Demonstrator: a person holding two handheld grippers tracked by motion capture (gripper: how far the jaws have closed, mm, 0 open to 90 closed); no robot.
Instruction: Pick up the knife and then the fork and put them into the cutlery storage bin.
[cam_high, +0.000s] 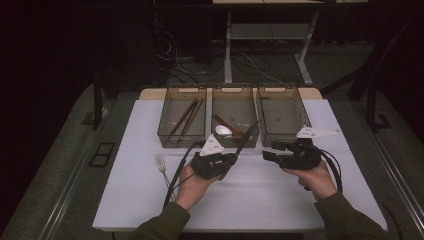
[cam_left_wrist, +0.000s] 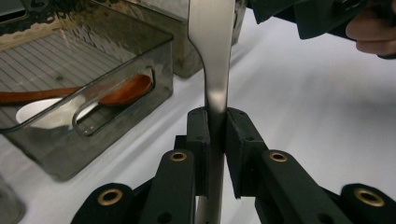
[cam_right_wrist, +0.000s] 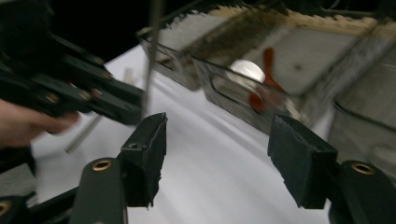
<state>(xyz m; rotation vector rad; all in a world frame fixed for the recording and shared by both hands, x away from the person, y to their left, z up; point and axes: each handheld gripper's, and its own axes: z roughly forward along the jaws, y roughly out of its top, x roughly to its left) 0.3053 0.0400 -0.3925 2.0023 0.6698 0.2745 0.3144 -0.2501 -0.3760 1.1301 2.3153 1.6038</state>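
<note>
- Left gripper (cam_left_wrist: 215, 135) is clamped on a flat metal knife (cam_left_wrist: 212, 60), pads pinching its narrow handle; the blade points up toward the middle bin (cam_high: 235, 120) at the mat's far edge.
- Right gripper (cam_right_wrist: 217, 158) is released, nothing between its jaws, just beside the knife.
- Judged: stiff, light, smooth steel, so it may pivot or slip; gripping the flat handle sides suits it.
- Fork (cam_high: 161, 164) lies near the mat's left edge.

Note the silver-grey metal utensil (cam_left_wrist: 215, 70), gripped between the black pads of your left gripper (cam_left_wrist: 215, 135). Beside it, the smoke-tinted clear middle bin (cam_left_wrist: 93, 93), with a ribbed floor, holds a reddish-brown wooden spoon (cam_left_wrist: 126, 91) and a white spoon (cam_left_wrist: 42, 114). Your table cover (cam_high: 260, 190) is white.
</note>
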